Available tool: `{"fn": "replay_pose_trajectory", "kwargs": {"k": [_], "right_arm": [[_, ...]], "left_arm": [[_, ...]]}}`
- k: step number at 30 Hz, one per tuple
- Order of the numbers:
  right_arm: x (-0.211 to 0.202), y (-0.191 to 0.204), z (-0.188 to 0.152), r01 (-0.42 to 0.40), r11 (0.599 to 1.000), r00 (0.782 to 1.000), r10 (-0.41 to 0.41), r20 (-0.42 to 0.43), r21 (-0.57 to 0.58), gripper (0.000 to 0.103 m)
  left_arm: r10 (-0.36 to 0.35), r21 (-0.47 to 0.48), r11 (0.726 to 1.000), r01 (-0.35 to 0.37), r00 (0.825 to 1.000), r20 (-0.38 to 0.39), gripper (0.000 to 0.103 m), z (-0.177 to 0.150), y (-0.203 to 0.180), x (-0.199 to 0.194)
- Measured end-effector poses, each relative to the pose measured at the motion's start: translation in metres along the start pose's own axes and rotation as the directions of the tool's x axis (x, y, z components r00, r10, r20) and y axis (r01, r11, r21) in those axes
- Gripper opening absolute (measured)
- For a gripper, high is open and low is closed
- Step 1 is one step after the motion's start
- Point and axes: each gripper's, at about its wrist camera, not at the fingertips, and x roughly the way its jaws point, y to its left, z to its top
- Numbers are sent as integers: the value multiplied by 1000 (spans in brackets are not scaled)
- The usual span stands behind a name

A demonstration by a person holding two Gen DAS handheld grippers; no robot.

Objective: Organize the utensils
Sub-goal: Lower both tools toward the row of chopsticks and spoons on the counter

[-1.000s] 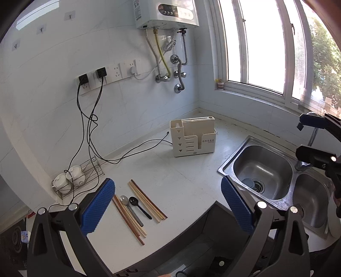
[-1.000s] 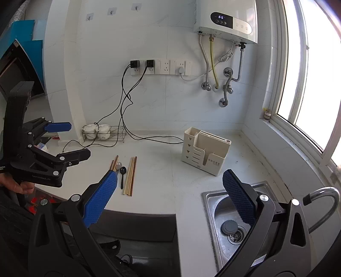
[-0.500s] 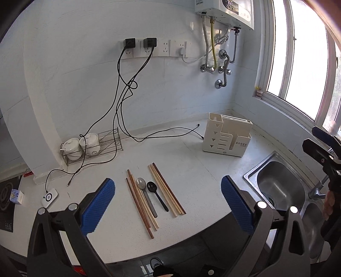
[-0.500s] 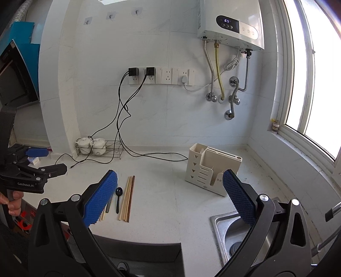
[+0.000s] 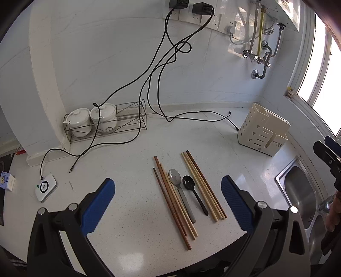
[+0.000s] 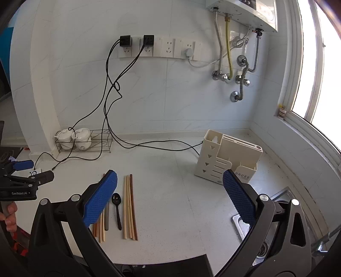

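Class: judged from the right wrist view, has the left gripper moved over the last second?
Yes. The left gripper dropped and drew leftward, from above the wire rack to below it.

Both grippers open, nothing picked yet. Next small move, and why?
Probably lower the left gripper onto the gray spoon: it sits almost between the open fingers, flat on the counter among chopsticks, while the holder stands empty-looking to the right.

A home kitchen: steel sink point(image 5: 298, 191), wall-hung water heater point(image 6: 245, 10), tiled walls, white countertop point(image 6: 170, 170).
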Motion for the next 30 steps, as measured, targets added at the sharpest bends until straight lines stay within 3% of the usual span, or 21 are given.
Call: {"fn": "replay_pose_trajectory", "kwargs": {"k": [6,9,14,17,21,30], "right_arm": [[45,20,7,-53,999,989,54,-139,9,95],[64,24,6,-53,998,986,55,-160,17,95],[101,28,2,-57,998,979,49,-199,-36,95],[123,27,0,-144,989,969,132,-209,-42,95],[156,24,-1,-236,969,941,208,-268,-77,95],[229,29,-34,-313,944,868,239,-435,-107,94]], "left_arm": [[-17,-10,1000,16,999,-50,98,4,26,29],[-44,3,999,44,995,-87,98,5,29,44],[-2,7,1000,3,991,-133,98,6,32,67],[-6,-27,1000,1,985,-171,98,1,35,81],[-39,-109,994,12,967,-250,98,-14,36,106],[49,-128,985,-115,902,-430,98,-56,19,161]]}}
